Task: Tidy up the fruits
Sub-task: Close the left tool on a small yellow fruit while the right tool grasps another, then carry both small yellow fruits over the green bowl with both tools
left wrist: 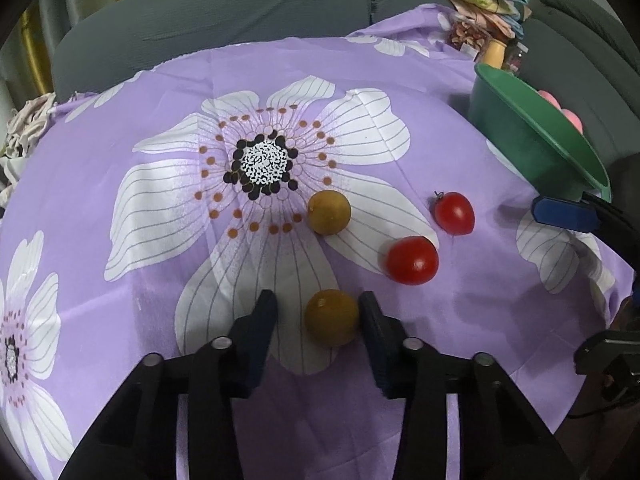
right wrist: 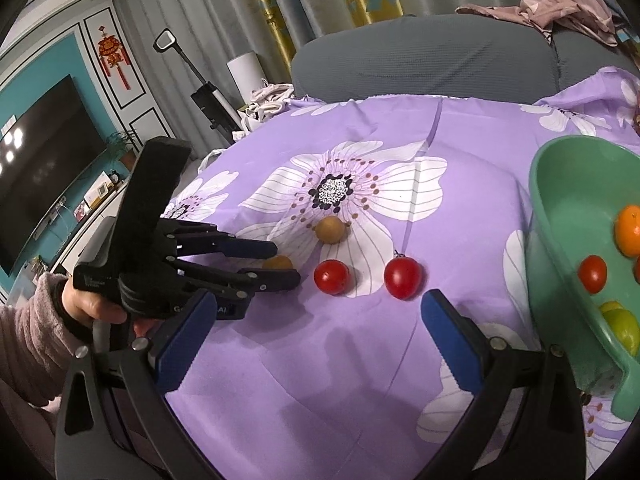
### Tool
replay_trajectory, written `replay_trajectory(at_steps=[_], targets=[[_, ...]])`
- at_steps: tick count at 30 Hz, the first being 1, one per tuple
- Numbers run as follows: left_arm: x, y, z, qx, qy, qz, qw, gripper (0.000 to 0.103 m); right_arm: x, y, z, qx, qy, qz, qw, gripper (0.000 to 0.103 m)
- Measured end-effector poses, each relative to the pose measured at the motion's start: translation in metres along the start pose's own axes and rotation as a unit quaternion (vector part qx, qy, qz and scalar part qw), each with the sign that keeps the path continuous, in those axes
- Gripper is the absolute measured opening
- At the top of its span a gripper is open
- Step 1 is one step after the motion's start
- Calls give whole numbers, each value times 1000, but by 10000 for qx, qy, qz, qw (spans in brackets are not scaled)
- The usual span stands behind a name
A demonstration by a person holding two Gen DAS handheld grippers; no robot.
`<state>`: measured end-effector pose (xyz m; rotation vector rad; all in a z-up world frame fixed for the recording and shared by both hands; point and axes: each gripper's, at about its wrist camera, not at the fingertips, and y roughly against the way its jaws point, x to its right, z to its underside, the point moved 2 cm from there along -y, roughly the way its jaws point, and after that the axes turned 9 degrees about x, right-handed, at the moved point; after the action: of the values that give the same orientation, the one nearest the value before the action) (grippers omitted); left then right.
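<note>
On the purple flowered cloth (left wrist: pixel 120 128) lie two yellow-brown round fruits and two red cherry tomatoes. The near brown fruit (left wrist: pixel 331 317) sits between the fingers of my left gripper (left wrist: pixel 317 297). The right finger touches the fruit; the left finger stands a little apart from it. The other brown fruit (left wrist: pixel 329 212) and the tomatoes (left wrist: pixel 412 260) (left wrist: pixel 455 213) lie beyond. In the right wrist view my right gripper (right wrist: pixel 320 298) is wide open and holds nothing, just short of the tomatoes (right wrist: pixel 331 277) (right wrist: pixel 402 278). The left gripper (right wrist: pixel 287 263) flanks its fruit (right wrist: pixel 278 262) there.
A green bowl (right wrist: pixel 560 200) at the right holds an orange, a tomato and green-yellow fruit. A grey sofa (right wrist: pixel 420 60) with piled clothes runs behind the table. A sleeved hand (right wrist: pixel 92 308) grips the left gripper's handle. A TV (right wrist: pixel 40 168) stands far left.
</note>
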<state>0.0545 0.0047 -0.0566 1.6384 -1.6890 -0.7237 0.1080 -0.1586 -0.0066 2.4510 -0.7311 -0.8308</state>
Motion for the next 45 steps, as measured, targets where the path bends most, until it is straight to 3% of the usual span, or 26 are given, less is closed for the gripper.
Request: replay_trajectory(at_steps=[1, 2, 13, 24, 28, 33, 38, 45], targets=[[-1, 0, 0, 27, 18, 20, 10000, 29, -1, -2, -2, -21, 1, 30, 10000, 103], [-3, 1, 0, 48, 46, 32, 10000, 28, -2, -4, -4, -44, 3, 48, 10000, 102], [-18, 14, 12, 144, 410, 406, 9982, 27, -7, -51, -30, -636, 157, 455, 9968, 94], [-19, 17, 11, 241, 478, 552, 9970, 27, -7, -120, -39, -1615, 535, 859, 9817, 74], [-20, 16, 11, 234, 494, 607, 9967, 27, -7, -138, -39, -1888, 654, 891, 9758, 61], [-20, 15, 11, 221, 516, 645, 9963, 27, -7, -147, -42, -1911, 715, 901, 9748, 56], [-21, 15, 11, 205, 524, 610, 9965, 27, -10, -149, -43, -1917, 925, 975, 9722, 30], [-20, 14, 12, 183, 511, 559, 9970, 27, -10, -146, -41, -1888, 965, 1020, 9719, 27]])
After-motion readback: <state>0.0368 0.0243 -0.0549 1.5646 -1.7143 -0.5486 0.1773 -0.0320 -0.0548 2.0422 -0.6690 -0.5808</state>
